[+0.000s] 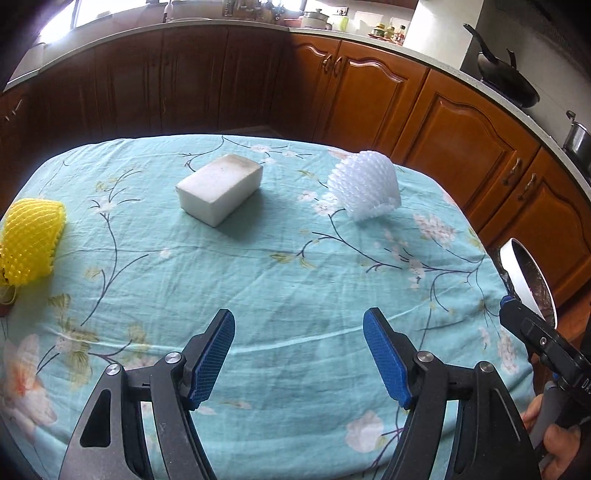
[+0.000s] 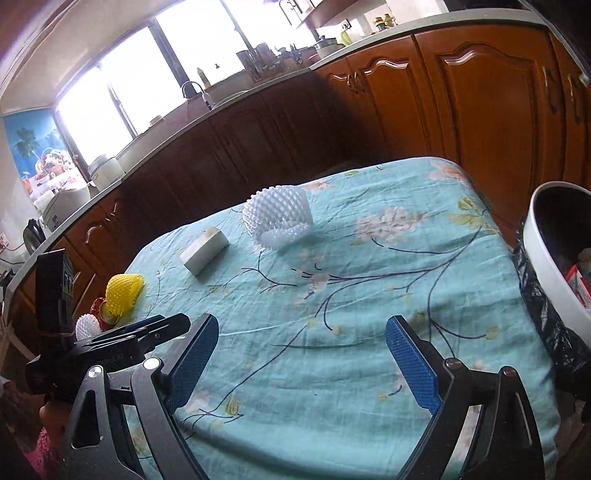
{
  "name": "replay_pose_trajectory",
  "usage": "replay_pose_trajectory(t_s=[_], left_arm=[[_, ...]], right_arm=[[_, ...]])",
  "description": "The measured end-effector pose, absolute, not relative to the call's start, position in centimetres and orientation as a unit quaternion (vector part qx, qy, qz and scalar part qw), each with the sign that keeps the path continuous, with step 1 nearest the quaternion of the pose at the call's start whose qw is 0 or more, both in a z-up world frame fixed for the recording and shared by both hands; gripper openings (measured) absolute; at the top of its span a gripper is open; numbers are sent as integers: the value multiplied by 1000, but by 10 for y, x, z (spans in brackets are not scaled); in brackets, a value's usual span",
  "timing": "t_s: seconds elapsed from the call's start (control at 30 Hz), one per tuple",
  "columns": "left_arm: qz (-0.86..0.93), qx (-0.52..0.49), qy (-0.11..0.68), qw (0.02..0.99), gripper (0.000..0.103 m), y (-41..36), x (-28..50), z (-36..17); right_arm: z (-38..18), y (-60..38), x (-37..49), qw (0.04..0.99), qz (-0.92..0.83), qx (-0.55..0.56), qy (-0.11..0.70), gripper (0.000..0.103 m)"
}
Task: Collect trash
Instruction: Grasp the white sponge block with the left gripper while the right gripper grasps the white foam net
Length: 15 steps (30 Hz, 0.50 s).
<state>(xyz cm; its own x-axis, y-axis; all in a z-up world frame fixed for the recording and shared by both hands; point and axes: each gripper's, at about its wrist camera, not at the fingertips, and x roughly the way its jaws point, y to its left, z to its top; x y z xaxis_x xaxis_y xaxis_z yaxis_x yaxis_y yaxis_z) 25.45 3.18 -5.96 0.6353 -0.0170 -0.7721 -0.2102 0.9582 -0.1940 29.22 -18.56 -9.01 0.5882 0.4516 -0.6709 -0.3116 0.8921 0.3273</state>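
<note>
A table under a teal floral cloth [image 1: 288, 266] stands before brown kitchen cabinets [image 1: 373, 92]. On it lie a white foam block [image 1: 219, 188], a white foam net [image 1: 364, 186] and a yellow foam net [image 1: 31, 245]. A white bin [image 2: 546, 254] at the right edge holds what looks like packaging. The left gripper [image 1: 299, 360] and right gripper [image 2: 314, 367] are spread, empty.

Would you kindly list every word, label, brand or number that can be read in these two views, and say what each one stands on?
"DA": white letters, cut off at the picture's edge, on the body of the right gripper in the left wrist view.
Labels on the bottles on the counter: too small to read.
Poster with a palm tree by the window: any writing is too blurred to read.
Red wrapper beside the yellow foam net: its print is unreadable.
</note>
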Motion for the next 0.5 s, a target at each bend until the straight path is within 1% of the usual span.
replay_pose_trajectory(t_s=[0.3,0.4,0.5], left_arm=[[72,-125,418,897,72,58,280,-60],[79,-117,418,898,73,65,291,-62],[94,-97,416,899,76,70,304,-64]], right_arm=[[-91,-155,328,882,227,68,407,93],[-93,-148,342,879,228,71,412,93],[-97,-140,357,876,226,72,419,93]])
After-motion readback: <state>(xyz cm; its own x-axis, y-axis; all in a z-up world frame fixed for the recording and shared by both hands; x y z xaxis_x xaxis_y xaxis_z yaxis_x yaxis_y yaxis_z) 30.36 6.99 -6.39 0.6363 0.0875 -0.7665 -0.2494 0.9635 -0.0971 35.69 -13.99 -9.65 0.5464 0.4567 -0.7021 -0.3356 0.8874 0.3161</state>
